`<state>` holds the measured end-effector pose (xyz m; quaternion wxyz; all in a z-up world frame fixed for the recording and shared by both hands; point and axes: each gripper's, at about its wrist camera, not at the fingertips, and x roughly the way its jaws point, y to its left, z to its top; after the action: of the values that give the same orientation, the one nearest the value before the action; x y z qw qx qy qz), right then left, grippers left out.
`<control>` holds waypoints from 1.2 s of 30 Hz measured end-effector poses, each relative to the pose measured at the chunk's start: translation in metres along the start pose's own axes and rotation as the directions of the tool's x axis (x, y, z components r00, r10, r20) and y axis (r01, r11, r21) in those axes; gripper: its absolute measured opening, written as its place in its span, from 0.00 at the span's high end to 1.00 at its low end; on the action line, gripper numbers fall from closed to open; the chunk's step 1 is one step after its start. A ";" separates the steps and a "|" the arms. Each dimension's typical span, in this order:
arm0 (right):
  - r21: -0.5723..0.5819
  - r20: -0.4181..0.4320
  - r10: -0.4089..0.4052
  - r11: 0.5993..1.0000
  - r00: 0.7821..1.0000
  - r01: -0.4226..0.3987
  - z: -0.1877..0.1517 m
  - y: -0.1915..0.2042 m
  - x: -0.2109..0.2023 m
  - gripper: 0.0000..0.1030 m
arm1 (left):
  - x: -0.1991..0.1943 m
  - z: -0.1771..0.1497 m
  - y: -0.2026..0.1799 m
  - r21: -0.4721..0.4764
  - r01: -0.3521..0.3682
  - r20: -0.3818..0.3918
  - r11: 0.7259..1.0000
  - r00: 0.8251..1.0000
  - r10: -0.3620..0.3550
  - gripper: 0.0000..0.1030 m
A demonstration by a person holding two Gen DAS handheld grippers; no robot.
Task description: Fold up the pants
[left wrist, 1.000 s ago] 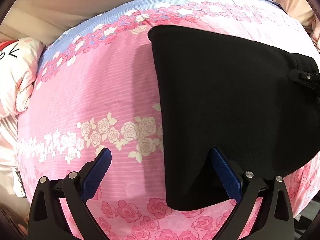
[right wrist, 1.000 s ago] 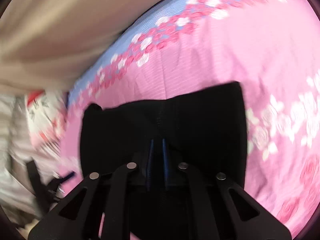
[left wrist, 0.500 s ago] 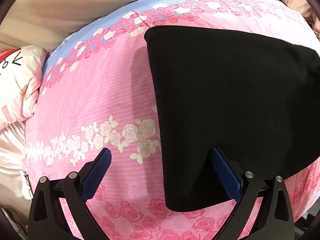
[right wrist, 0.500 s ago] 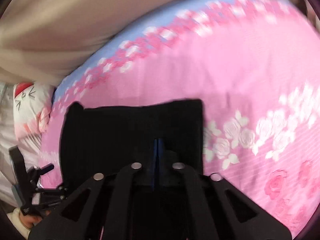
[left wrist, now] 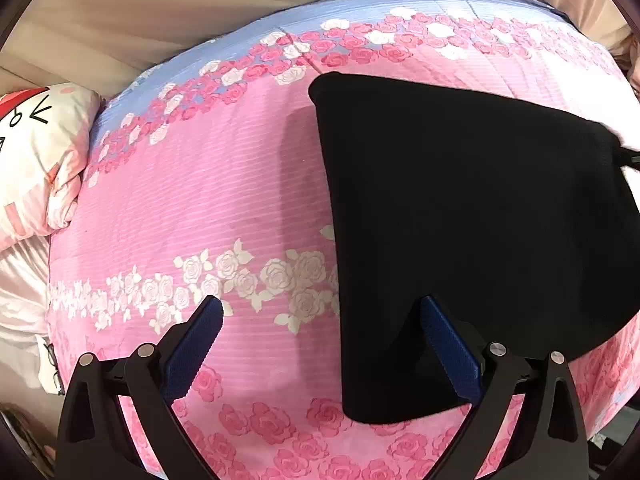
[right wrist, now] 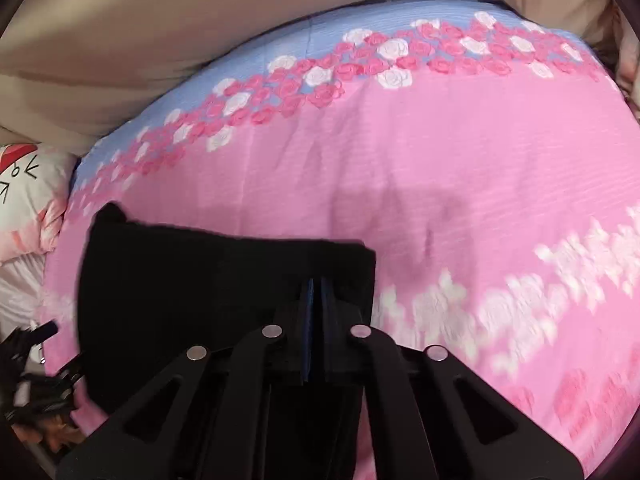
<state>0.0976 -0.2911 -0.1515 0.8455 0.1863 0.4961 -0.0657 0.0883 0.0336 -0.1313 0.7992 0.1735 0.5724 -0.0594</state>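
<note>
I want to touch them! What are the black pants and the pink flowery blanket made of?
The pants look like a soft, matte knit or fleece: deep black, no shine, smooth rounded folds. I can't tell the exact fabric. The blanket looks like thin woven cotton or a blend, with fine raised stripes running across it and printed roses, though that's a guess.

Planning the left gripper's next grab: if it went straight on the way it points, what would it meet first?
Probably the pink bedspread: the open left gripper straddles the left edge of the black pants, one finger over them, the other over bare cover. Depth is unclear.
</note>
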 end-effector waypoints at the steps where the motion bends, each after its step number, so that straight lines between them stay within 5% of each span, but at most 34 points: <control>1: -0.027 0.014 -0.007 1.000 1.000 0.007 0.005 0.001 0.003 1.00 | 0.001 0.000 -0.001 0.003 0.007 0.001 1.000 1.000 -0.007 0.05; 6: 0.070 0.054 0.074 0.995 0.996 -0.078 0.010 -0.011 -0.042 0.92 | 0.004 -0.002 -0.007 0.023 -0.008 0.005 1.000 1.000 0.007 0.05; 10: 0.069 0.018 0.154 0.985 0.988 -0.155 -0.036 -0.010 -0.080 0.92 | 0.001 -0.006 0.002 -0.009 0.019 0.004 1.000 1.000 -0.019 0.05; 14: 0.069 -0.088 0.112 0.992 0.990 -0.106 -0.077 -0.010 -0.052 0.95 | 0.002 -0.011 0.005 -0.026 0.038 0.001 0.999 0.999 -0.038 0.05; 21: 0.216 -0.047 0.112 0.971 0.993 -0.099 -0.068 -0.023 -0.067 0.88 | 0.008 -0.011 0.001 0.001 0.050 -0.003 0.999 0.999 -0.050 0.05; 23: 0.272 -0.024 0.153 0.952 0.988 -0.141 -0.076 -0.030 -0.081 0.55 | -0.001 -0.013 0.008 -0.011 0.090 0.014 0.996 0.996 -0.090 0.05; 24: 0.306 -0.020 0.162 0.941 0.987 -0.148 -0.084 -0.034 -0.086 0.19 | -0.004 -0.015 0.011 -0.020 0.132 0.015 0.991 0.991 -0.132 0.05; 25: 0.316 -0.013 0.159 0.937 0.987 -0.146 -0.090 -0.036 -0.087 0.15 | -0.004 -0.018 0.013 -0.026 0.180 0.002 0.983 0.984 -0.180 0.05; 31: 0.331 -0.066 0.194 0.930 0.979 -0.162 -0.103 -0.031 -0.063 0.16 | 0.026 -0.041 0.033 -0.189 0.386 -0.105 0.903 0.906 -0.409 0.05; 34: 0.340 -0.106 0.205 0.927 0.973 -0.158 -0.104 -0.024 -0.041 0.17 | 0.040 -0.044 0.040 -0.290 0.463 -0.115 0.838 0.852 -0.510 0.05; 36: 0.341 -0.119 0.220 0.925 0.968 -0.168 -0.106 -0.019 -0.034 0.21 | 0.045 -0.042 0.037 -0.297 0.467 -0.119 0.833 0.847 -0.518 0.05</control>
<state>-0.0109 -0.2712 -0.1733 0.7638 0.3774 0.5214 -0.0484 0.0771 0.0875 -0.1777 0.7124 -0.0806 0.6756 -0.1721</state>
